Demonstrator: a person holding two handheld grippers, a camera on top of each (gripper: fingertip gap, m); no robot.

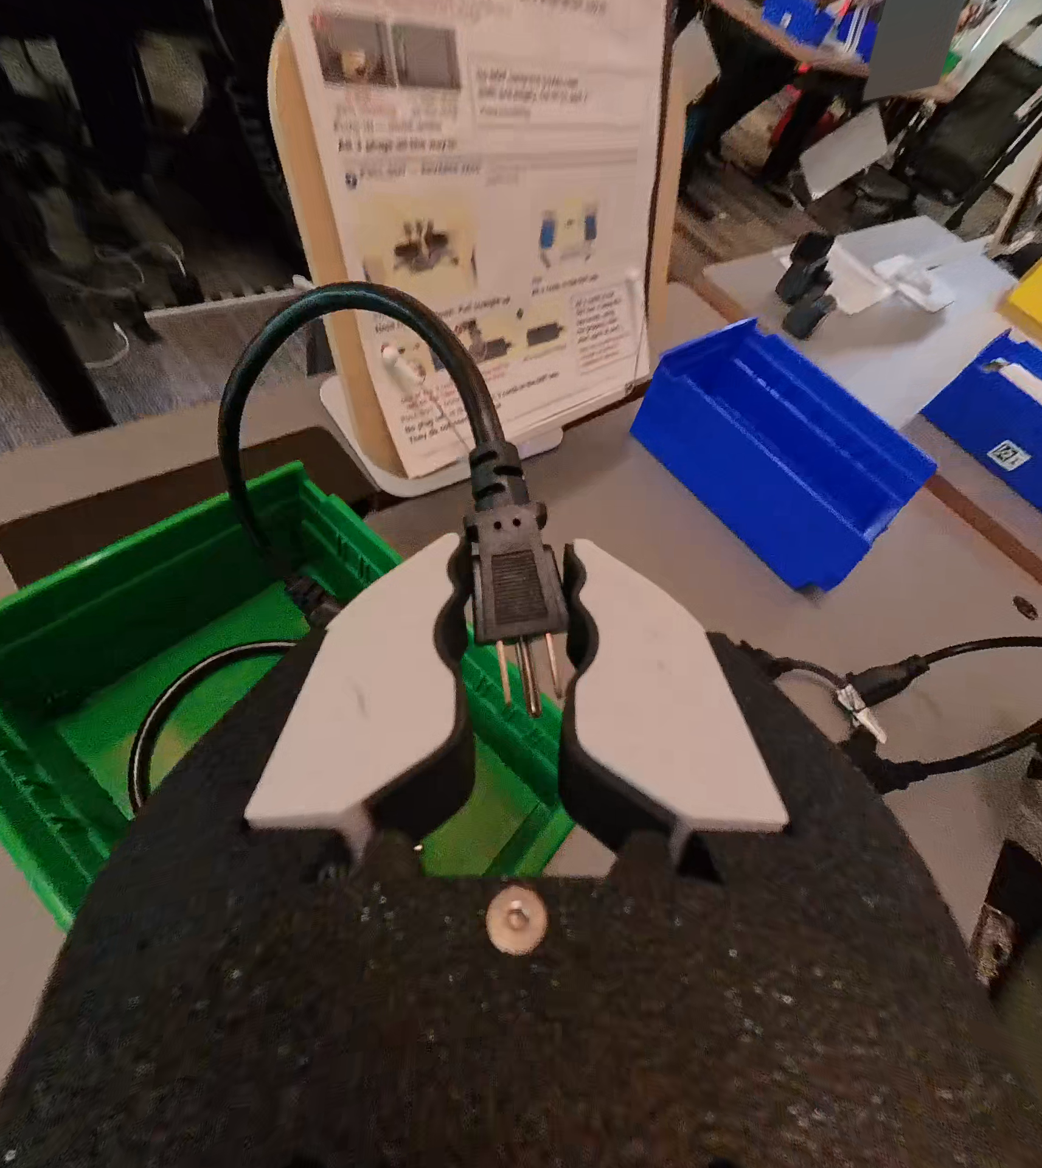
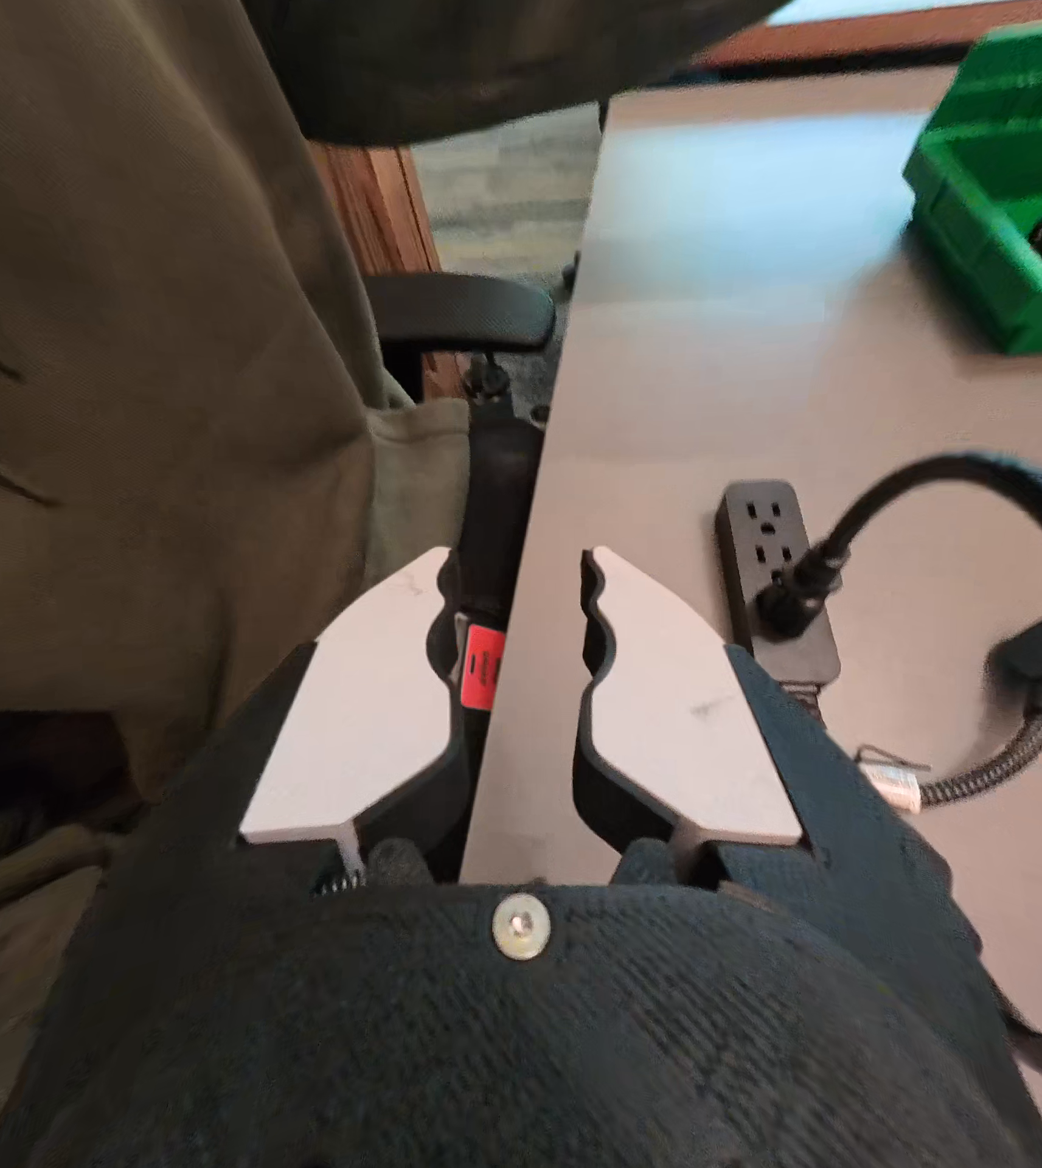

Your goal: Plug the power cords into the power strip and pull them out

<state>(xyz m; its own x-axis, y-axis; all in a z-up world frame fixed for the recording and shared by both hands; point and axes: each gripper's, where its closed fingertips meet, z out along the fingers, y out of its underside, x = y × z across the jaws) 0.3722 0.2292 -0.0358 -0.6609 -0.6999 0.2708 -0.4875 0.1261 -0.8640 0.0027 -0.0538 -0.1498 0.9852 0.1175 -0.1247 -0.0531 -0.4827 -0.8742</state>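
Observation:
My left gripper point(image 1: 515, 569) is shut on a black three-prong plug point(image 1: 518, 591), prongs pointing toward the camera. Its short black cord point(image 1: 316, 316) arcs up and back down into the green bin point(image 1: 63, 695), where another cord lies coiled. My right gripper point(image 2: 515, 562) is open and empty, hovering over the table's near edge. To its right lies a black power strip point(image 2: 758, 537) with one black plug point(image 2: 802, 584) seated in its third socket; that cord point(image 2: 979, 474) loops off to the right. Two sockets on the strip are free.
A blue bin point(image 1: 777, 455) stands right of an instruction sheet on a stand point(image 1: 480, 221). A second blue bin point(image 1: 1024, 436) is farther right. The strip's braided cable point(image 2: 998, 758) curls on the grey table point(image 2: 727, 284). A person's olive clothing point(image 2: 126, 316) and a chair armrest point(image 2: 461, 310) are left. My right fingertips sit around 50 cm from my left ones.

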